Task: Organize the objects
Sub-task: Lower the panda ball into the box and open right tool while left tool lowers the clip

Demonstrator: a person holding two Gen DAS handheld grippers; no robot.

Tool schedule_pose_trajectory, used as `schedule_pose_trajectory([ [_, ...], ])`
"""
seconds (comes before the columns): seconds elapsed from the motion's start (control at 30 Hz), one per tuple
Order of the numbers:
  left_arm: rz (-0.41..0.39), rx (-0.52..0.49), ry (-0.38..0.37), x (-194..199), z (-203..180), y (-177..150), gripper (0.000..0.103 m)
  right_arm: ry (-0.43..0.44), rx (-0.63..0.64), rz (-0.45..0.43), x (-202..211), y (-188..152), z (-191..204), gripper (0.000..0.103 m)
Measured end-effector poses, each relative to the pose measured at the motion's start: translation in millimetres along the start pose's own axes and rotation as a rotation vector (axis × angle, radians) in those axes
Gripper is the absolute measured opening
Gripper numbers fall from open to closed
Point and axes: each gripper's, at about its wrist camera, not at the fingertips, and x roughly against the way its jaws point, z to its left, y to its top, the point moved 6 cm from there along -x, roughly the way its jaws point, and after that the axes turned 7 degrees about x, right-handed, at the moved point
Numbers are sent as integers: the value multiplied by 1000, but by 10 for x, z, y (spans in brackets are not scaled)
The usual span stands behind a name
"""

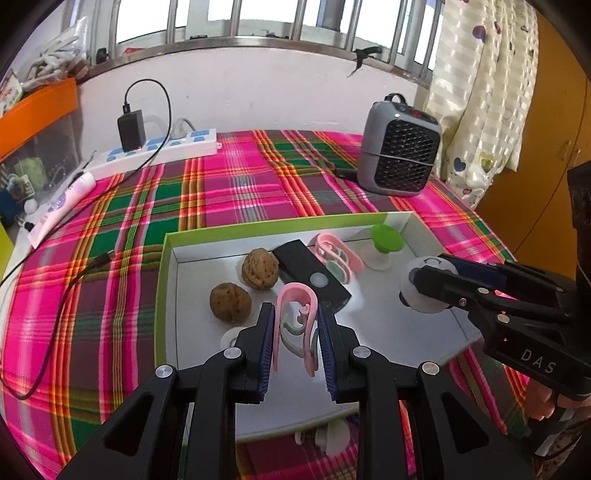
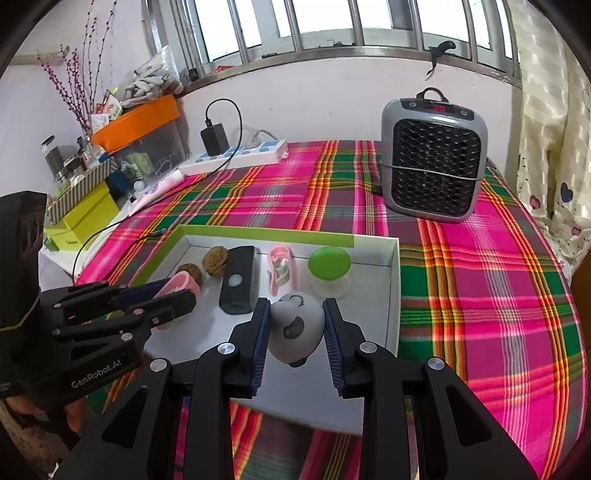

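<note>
Currently left hand-held gripper [image 1: 295,332] clamps a pink plastic clip [image 1: 295,314], right hand-held gripper [image 2: 295,328] grips a white panda-face ball [image 2: 295,328]; both over the green-rimmed white tray [image 1: 258,230]. Next likely: release toward 12 o'clock.

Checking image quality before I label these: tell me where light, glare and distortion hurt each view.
Left wrist view: the window is blown out white, fisheye bends the power strip, and the near edge of the box is soft. Right wrist view: the same window glare, dark vignette in the corners, the heater is sharp, and the panda toy is slightly blurred.
</note>
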Motion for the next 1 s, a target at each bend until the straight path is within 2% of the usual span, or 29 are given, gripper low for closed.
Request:
schedule_pose_trajectory([
  [0.5,37,12,33,-248,32,38,21,-12,-12,52,-283,-2,-162,30],
  [1.0,48,10,49,-344,43,41,22,-39,16,39,-347,25,-182,30],
])
